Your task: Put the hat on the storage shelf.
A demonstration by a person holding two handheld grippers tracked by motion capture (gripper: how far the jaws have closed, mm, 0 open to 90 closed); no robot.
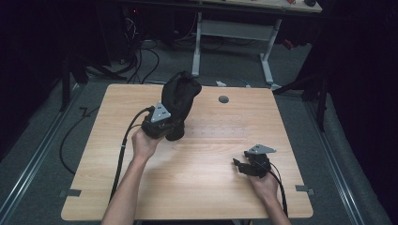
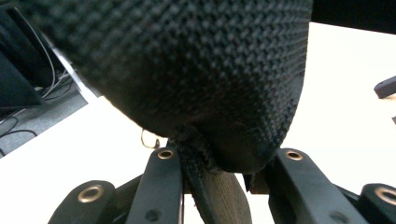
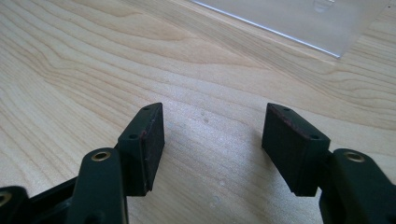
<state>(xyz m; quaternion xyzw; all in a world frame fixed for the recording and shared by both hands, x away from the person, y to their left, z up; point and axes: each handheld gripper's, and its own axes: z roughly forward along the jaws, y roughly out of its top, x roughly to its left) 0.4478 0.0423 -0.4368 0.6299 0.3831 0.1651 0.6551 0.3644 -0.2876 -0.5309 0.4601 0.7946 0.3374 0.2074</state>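
A black knitted fabric thing, shaped like a shoe (image 1: 180, 101), stands tilted up from the wooden table (image 1: 197, 187) left of centre. My left gripper (image 1: 172, 128) holds its lower end. In the left gripper view the weave (image 2: 187, 60) sits close to the camera, and a stiff brown part (image 2: 219, 196) and a strap edge lie between the two jaws, which press on it from both sides (image 2: 229, 156). My right gripper (image 1: 239, 164) rests low at the front right, open, with bare wood between its pads (image 3: 212, 140).
A clear plastic strip (image 3: 299, 18) lies flat on the table (image 3: 93, 56) ahead of the right gripper. A grey round cap (image 1: 223, 99) is set in the tabletop near the far edge. A white-legged desk (image 1: 234, 28) and floor cables (image 1: 141, 61) lie beyond.
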